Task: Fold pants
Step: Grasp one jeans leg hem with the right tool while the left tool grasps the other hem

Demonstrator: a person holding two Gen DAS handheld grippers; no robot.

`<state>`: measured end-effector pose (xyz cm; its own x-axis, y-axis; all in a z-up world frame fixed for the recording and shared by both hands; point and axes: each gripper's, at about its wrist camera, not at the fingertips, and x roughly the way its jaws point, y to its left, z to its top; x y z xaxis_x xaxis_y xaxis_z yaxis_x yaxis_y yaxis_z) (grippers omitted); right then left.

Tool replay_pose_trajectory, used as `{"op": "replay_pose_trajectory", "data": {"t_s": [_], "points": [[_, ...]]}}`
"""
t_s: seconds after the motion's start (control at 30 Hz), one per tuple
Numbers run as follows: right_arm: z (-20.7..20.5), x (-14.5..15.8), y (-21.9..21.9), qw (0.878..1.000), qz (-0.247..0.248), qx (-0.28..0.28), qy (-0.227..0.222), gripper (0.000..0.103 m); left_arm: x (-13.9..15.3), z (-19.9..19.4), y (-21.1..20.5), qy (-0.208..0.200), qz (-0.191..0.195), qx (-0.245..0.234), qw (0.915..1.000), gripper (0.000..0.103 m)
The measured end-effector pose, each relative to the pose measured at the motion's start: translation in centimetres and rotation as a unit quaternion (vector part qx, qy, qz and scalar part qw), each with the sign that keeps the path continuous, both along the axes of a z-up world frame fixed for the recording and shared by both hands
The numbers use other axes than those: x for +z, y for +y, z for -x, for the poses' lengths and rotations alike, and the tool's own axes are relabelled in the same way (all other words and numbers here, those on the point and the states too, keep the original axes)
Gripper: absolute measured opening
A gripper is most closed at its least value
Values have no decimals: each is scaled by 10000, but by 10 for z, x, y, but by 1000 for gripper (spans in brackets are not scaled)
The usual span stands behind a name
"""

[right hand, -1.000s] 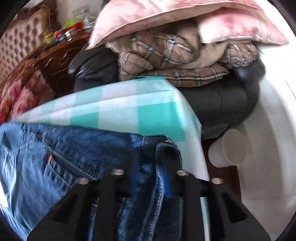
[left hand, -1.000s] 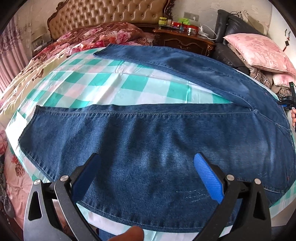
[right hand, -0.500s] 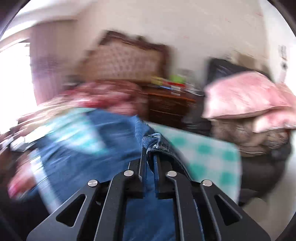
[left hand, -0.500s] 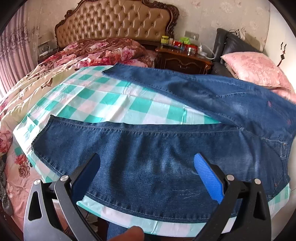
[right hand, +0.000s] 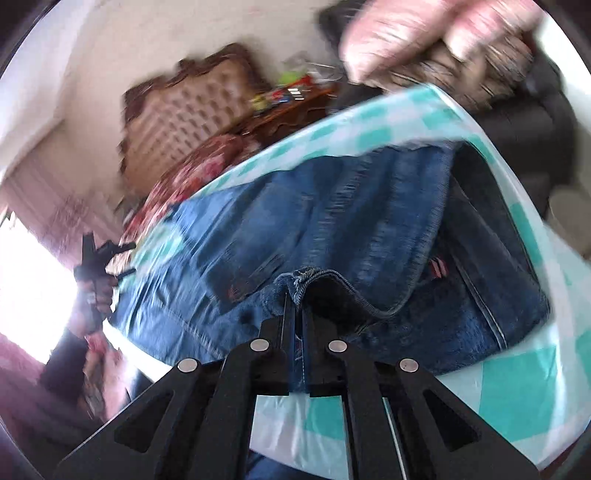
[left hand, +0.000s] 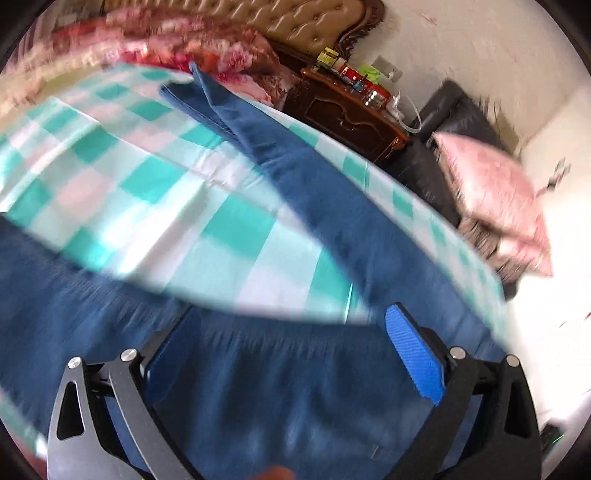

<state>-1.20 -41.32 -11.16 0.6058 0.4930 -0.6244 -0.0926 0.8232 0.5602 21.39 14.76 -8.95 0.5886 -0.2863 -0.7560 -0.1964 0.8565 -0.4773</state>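
The dark blue denim pants (left hand: 295, 387) lay spread on the teal-and-white checked sheet (left hand: 159, 177) that covered the bed. In your left wrist view, 1 leg ran broad across the near edge of the sheet under the tool, and the other leg (left hand: 325, 192) stretched away in a long band toward the far edge, its hem end lying near the red floral bedding (left hand: 207, 48). That view was smeared by motion, so fine detail in the cloth could not be read.

Your left gripper (left hand: 291, 354) hung over the near leg with its jaws spread wide; the blue pad (left hand: 413, 354) on 1 finger showed clearly, and nothing sat between the fingers.

In your right wrist view, the waist end of the pants (right hand: 332, 229) lay bunched near a corner of the sheet (right hand: 517, 391), with a back pocket and a small red tag visible. Your right gripper (right hand: 298, 314) had its jaws pressed nearly together on a fold of the denim waistband (right hand: 306, 277), which was lifted into a small peak above the rest of the cloth.

Beyond the bed stood a tufted tan leather headboard (left hand: 303, 22), a dark carved wooden nightstand (left hand: 351, 107) with small bottles on top, and a black leather chair (left hand: 454, 114) carrying a pink satin pillow (left hand: 491, 192).
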Motion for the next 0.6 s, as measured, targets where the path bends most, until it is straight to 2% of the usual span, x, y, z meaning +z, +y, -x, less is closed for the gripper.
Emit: {"op": "replay_pose_trajectory", "data": {"t_s": [0.03, 0.13, 0.17, 0.2, 0.23, 0.27, 0.3, 0.33, 0.47, 0.53, 0.6], "points": [[-2, -3, -1, 9998, -145, -99, 73, 5, -8, -23, 13, 53, 299, 87, 9995, 91], [0, -6, -6, 9966, -593, -439, 379, 12, -26, -71, 39, 201, 739, 302, 9966, 70], [3, -5, -7, 9949, -669, -571, 494, 15, -34, -87, 48, 249, 960, 371, 9944, 60], [6, -4, -7, 9937, -720, -659, 553, 23, -41, -102, 57, 273, 1231, 431, 9911, 54], [9, -4, -7, 9921, -797, -757, 602, 35, -47, -114, 64, 301, 1420, 487, 9882, 52], [12, -4, -6, 9907, -848, -852, 644, 42, -52, -122, 68, 339, 1480, 543, 9869, 50], [13, -5, -4, 9886, -936, -949, 695, 57, -58, -134, 72, 398, 1539, 631, 9853, 47], [14, -4, 1, 9873, -1014, -985, 724, 63, -62, -140, 75, 423, 1583, 671, 9842, 45], [13, -6, 7, 9824, -1178, -1185, 839, 68, -75, -164, 76, 482, 1822, 692, 9796, 35], [14, -9, 6, 9765, -1405, -1357, 911, 69, -78, -172, 72, 598, 1864, 628, 9786, 25], [16, -13, 5, 9701, -1522, -1589, 1028, 69, -81, -176, 69, 700, 1775, 588, 9799, 7]]}}
